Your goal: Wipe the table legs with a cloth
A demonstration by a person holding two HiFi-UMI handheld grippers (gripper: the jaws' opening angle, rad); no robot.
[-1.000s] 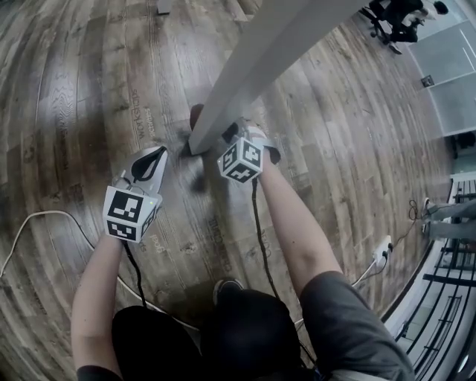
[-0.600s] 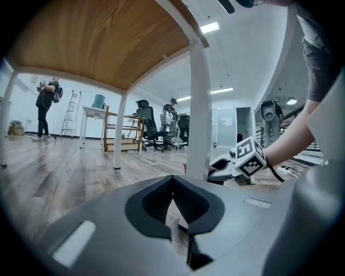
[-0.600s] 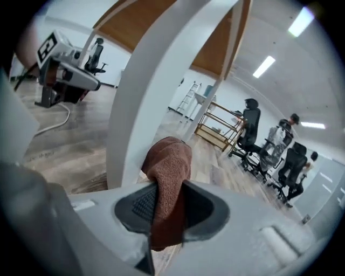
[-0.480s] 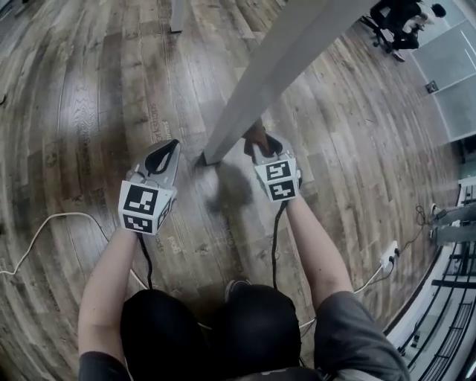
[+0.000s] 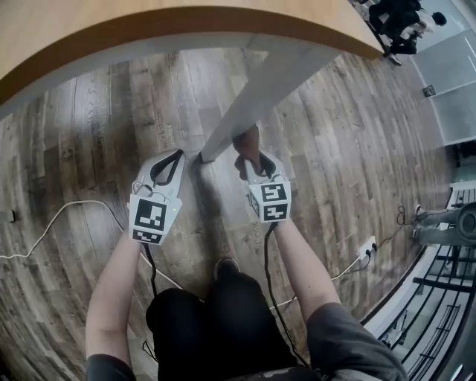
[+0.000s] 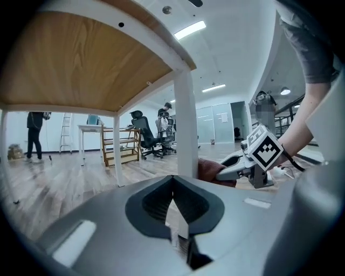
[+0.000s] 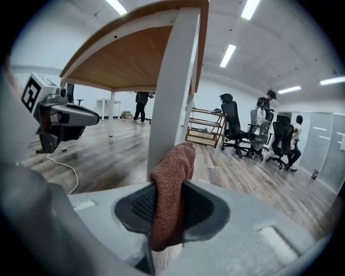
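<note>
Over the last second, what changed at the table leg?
The right tool, shut on the cloth, swung from across the foot of the table leg round to its right side. Nothing taken or let go. The left tool stayed shut and empty, left of the leg.

The table leg stood on the floor ahead of the person, under the table edge, with a gripper on either side of its foot. The left gripper lay just left of it. The right gripper lay just right, with the cloth between its jaws and close against the leg. A cable trailed over the floor at left. Office chairs stood well apart, far right.
</note>
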